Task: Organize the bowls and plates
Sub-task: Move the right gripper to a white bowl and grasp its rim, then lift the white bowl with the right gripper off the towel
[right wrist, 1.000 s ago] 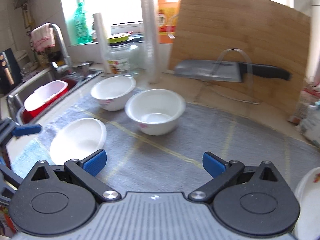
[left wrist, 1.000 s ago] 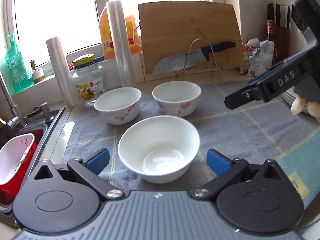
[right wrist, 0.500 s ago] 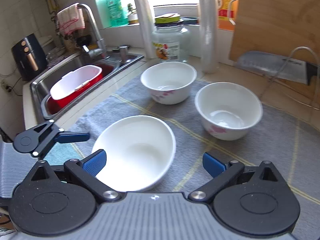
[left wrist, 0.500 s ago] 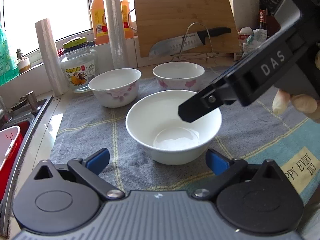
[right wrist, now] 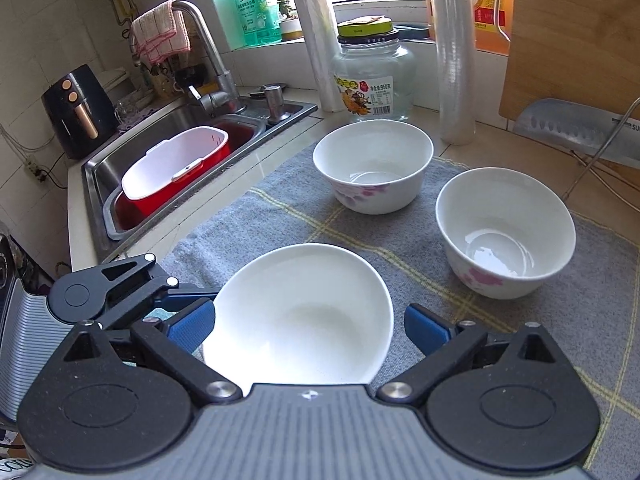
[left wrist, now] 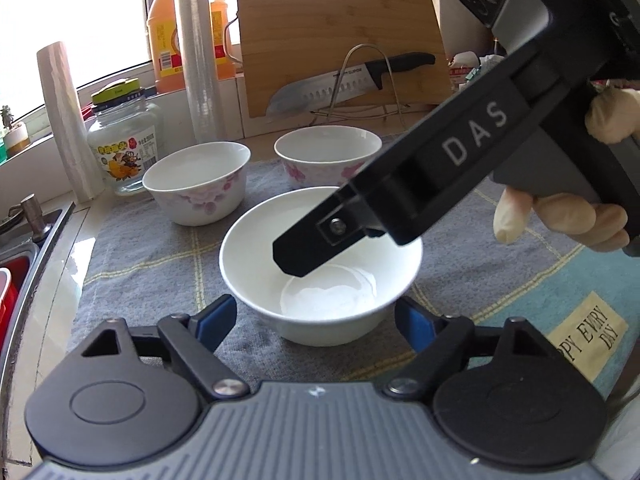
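A plain white bowl (left wrist: 320,268) stands on the grey mat, between the open fingers of my left gripper (left wrist: 316,320), which is low in front of it. My right gripper (right wrist: 310,326) is open too and hangs over the same bowl (right wrist: 300,316); its finger shows above the bowl in the left wrist view (left wrist: 320,236). Two white bowls with pink flowers stand behind: one at left (left wrist: 196,188) (right wrist: 374,170), one at right (left wrist: 328,156) (right wrist: 504,232). The left gripper also shows in the right wrist view (right wrist: 120,284), beside the plain bowl.
A sink (right wrist: 160,140) with a red and white basket (right wrist: 176,168) lies left of the mat. A glass jar (left wrist: 124,144), two film rolls (left wrist: 198,48), an oil jug (left wrist: 168,28), a cutting board (left wrist: 340,32) and a knife (left wrist: 344,80) on a wire stand line the back.
Both grippers have closed in on the plain bowl. The right gripper has swung from the right side to hang over it, and the left has come lower and nearer.
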A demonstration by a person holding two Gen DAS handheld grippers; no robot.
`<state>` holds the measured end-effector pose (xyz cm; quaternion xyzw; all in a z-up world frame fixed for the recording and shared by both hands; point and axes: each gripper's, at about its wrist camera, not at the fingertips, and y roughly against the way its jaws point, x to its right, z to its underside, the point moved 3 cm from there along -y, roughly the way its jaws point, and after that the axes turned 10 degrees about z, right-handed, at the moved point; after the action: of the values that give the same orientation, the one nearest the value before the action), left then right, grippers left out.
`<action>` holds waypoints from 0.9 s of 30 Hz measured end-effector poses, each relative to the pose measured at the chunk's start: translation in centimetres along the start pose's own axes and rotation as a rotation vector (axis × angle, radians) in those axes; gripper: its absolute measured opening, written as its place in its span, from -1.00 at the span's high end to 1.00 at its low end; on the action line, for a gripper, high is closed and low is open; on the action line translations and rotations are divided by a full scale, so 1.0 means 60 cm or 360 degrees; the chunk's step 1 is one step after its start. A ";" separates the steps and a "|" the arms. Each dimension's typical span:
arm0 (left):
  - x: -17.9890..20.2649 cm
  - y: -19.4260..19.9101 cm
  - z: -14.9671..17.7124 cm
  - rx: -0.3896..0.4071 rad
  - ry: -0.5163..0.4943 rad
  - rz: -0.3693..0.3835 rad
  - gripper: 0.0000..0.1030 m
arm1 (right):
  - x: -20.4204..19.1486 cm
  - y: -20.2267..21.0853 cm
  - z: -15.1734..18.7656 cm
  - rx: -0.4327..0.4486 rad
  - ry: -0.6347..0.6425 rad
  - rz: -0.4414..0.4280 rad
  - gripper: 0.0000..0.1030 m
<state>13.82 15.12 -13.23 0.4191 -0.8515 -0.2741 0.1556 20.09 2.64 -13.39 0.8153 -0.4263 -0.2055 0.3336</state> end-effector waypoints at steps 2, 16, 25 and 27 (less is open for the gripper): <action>0.000 -0.001 -0.001 0.0001 -0.0004 0.0007 -0.66 | 0.000 -0.003 0.000 -0.0013 -0.0002 -0.0019 -0.82; -0.005 -0.002 -0.003 -0.0003 -0.0013 0.0026 -0.64 | 0.004 -0.007 -0.003 -0.0049 -0.0046 -0.0019 -0.72; 0.005 0.004 -0.014 -0.0019 -0.0021 0.0024 -0.63 | 0.008 0.003 -0.002 -0.0069 -0.0057 -0.0013 -0.69; 0.010 0.008 -0.018 -0.0020 -0.0019 0.0026 -0.63 | 0.010 0.011 -0.002 -0.0070 -0.0061 -0.0016 -0.69</action>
<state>13.67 14.51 -12.06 0.4095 -0.8541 -0.2806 0.1554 20.16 1.92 -12.86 0.8059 -0.4239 -0.2320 0.3421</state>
